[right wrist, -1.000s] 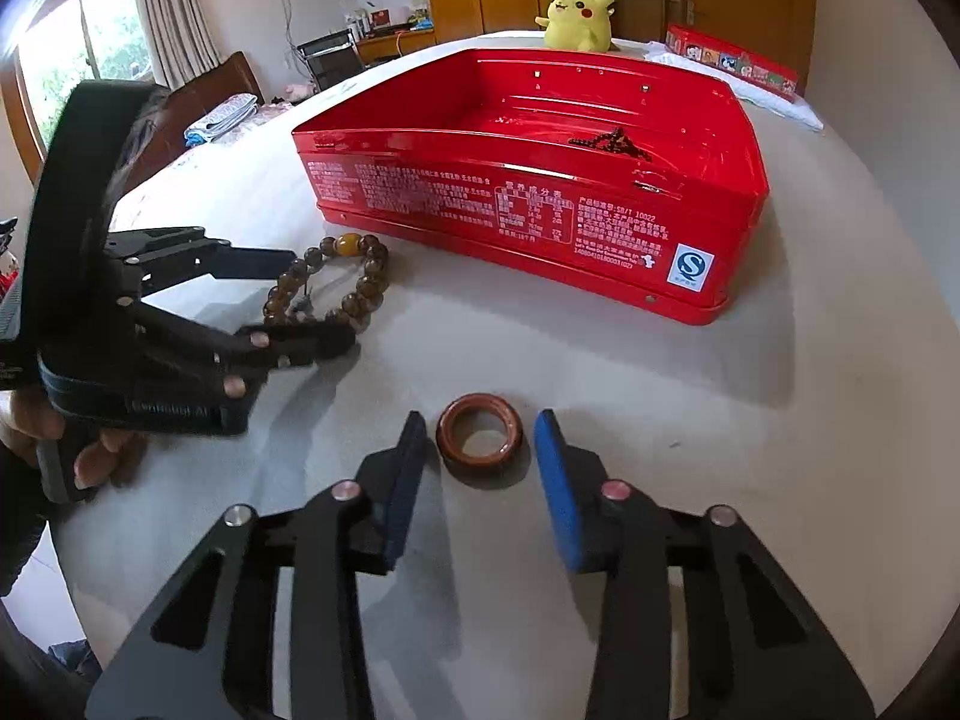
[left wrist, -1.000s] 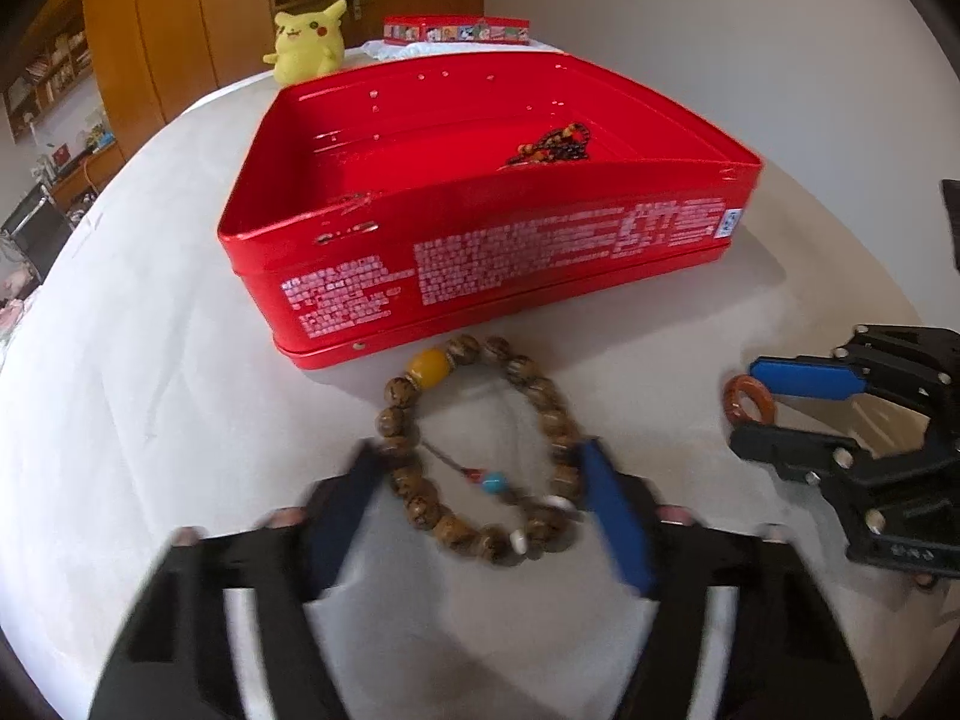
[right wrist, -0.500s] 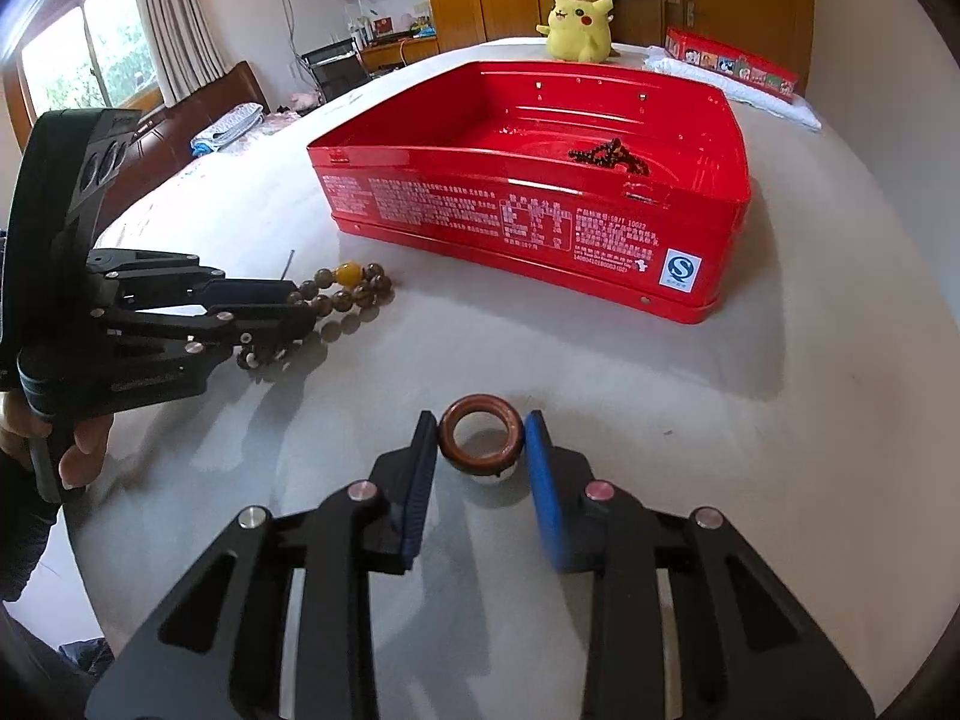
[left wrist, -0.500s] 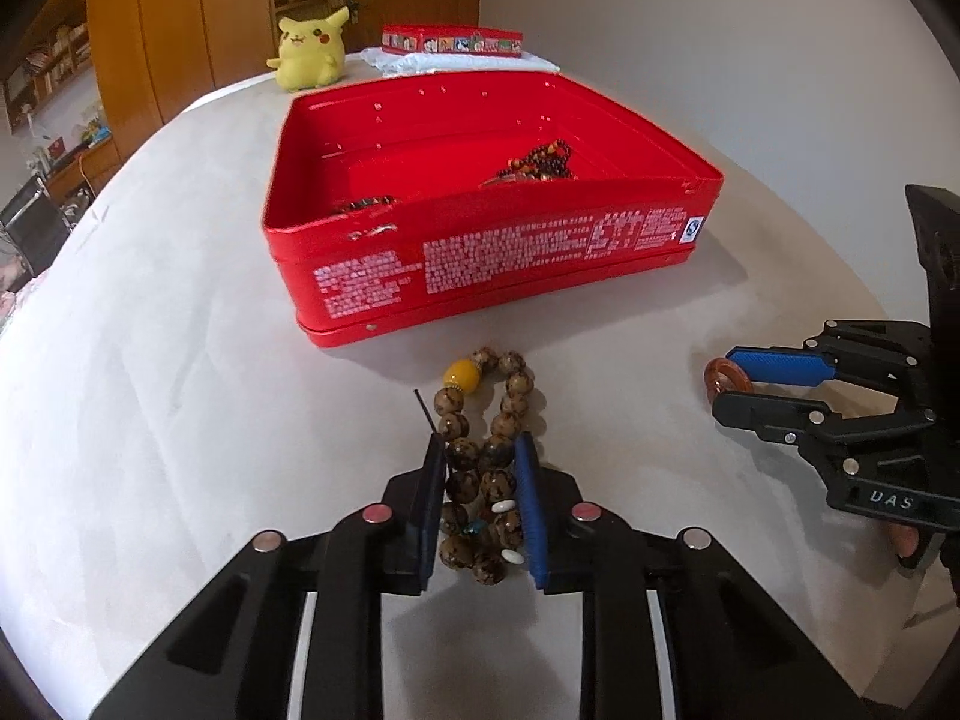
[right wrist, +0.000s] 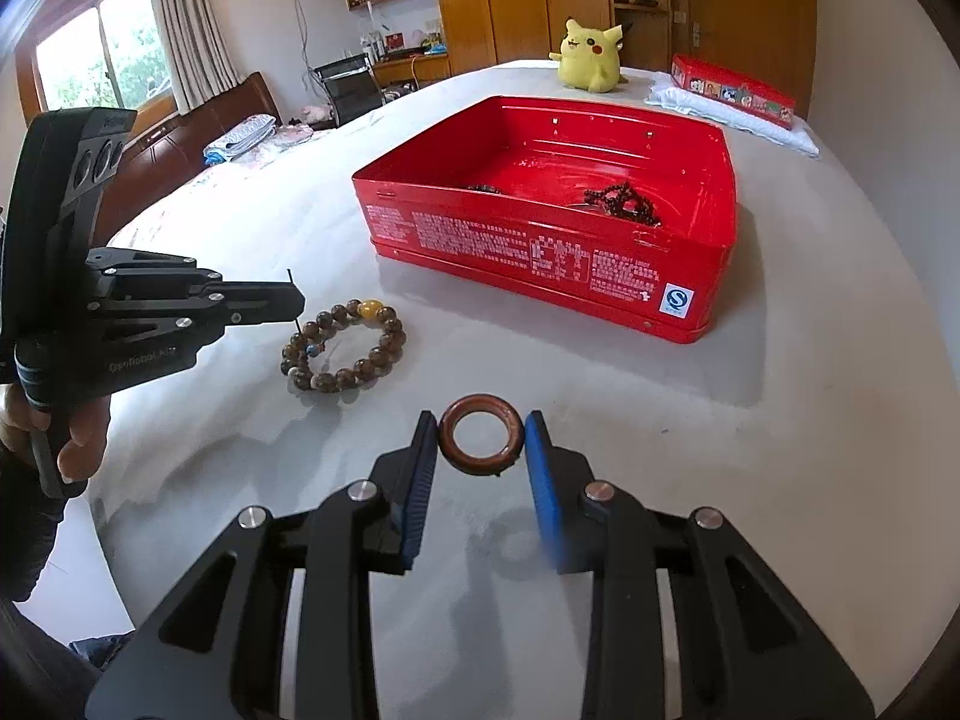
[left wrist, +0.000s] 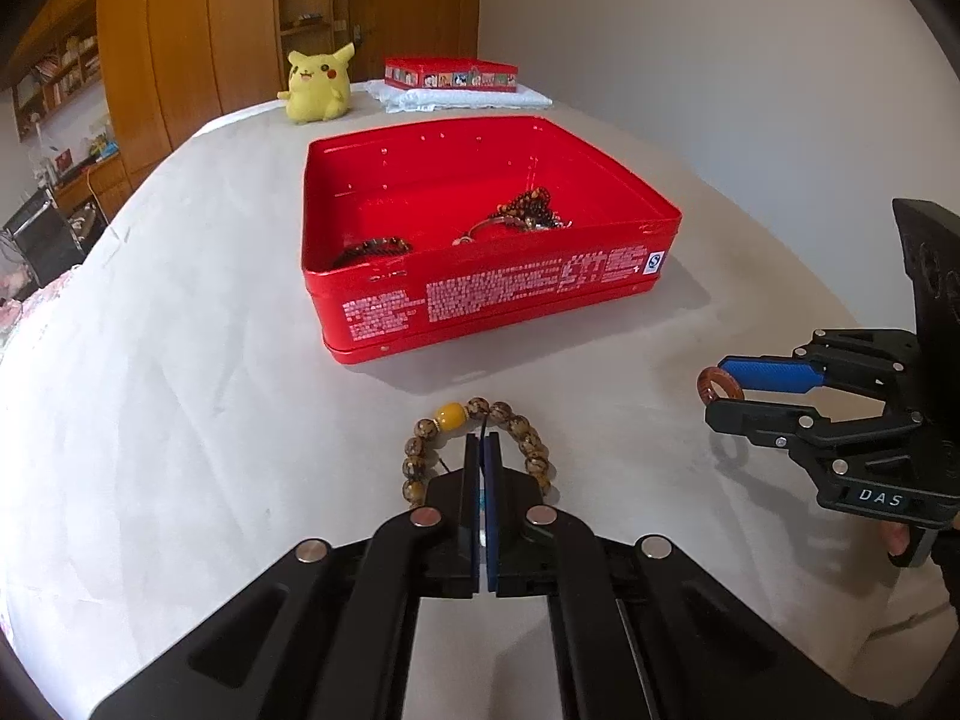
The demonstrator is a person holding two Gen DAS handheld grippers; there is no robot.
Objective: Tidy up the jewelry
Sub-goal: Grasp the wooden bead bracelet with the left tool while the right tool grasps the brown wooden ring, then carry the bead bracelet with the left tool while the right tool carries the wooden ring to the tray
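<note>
My left tool [left wrist: 482,443] is pinched fully together on the thin black cord of the bead bracelet [right wrist: 343,345], whose beads lie on the white bench [right wrist: 780,450] just short of the red tin [left wrist: 480,240]. My right tool [right wrist: 481,437] is clamped on the brown ring [right wrist: 481,435], lifted clear of the bench above its shadow.

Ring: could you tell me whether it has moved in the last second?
Yes, upward: the ring, which lay on the table, now hangs above it in the right gripper, its shadow apart.
</note>
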